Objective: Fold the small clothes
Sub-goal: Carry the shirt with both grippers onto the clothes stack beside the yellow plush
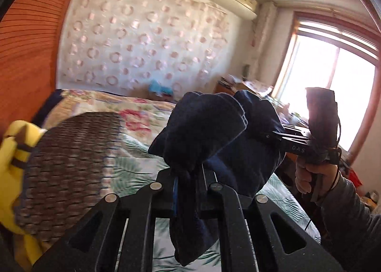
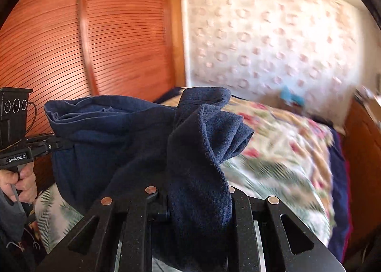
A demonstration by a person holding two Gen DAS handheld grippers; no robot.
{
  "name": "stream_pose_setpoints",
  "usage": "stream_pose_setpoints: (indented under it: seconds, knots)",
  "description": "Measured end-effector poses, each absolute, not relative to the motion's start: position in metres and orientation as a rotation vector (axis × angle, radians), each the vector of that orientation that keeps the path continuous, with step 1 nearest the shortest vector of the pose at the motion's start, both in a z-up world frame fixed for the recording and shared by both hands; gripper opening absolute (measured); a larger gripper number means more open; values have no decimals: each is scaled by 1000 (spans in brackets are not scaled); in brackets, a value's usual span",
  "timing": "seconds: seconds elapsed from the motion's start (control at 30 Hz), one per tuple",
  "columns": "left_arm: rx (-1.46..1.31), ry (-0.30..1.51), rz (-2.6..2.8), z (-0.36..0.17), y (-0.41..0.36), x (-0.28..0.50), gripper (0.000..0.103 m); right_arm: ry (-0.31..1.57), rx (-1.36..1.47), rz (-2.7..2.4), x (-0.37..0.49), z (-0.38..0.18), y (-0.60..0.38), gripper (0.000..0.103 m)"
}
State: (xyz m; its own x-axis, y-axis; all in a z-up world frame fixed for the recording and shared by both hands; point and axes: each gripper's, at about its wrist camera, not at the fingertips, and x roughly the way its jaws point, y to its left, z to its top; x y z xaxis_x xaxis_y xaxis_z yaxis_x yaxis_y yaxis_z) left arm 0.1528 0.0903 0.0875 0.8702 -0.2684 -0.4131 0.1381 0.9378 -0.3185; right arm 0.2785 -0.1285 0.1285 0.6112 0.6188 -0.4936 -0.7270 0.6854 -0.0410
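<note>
Your left tongs (image 1: 188,174) are clamped on one edge of the small dark navy knitted garment (image 1: 214,133), and your right tongs (image 2: 190,200) are clamped on another part of it, so the cloth hangs bunched between them, lifted above the bed with the floral and leaf-print cover (image 1: 133,162). From the left wrist view, your right hand (image 1: 312,176) grips its handle just beyond the cloth. A brown woven mat (image 1: 66,169) lies on the bed near a yellow cloth (image 1: 12,167). Slatted red-brown wooden doors (image 2: 107,33) stand behind.
</note>
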Motion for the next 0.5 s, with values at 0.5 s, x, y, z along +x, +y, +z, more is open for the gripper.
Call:
stream_pose_setpoints:
  seconds: [0.5]
  knots:
    - [-473,455,-3,23,184,125,10,442,-547,948,342,139,71,21]
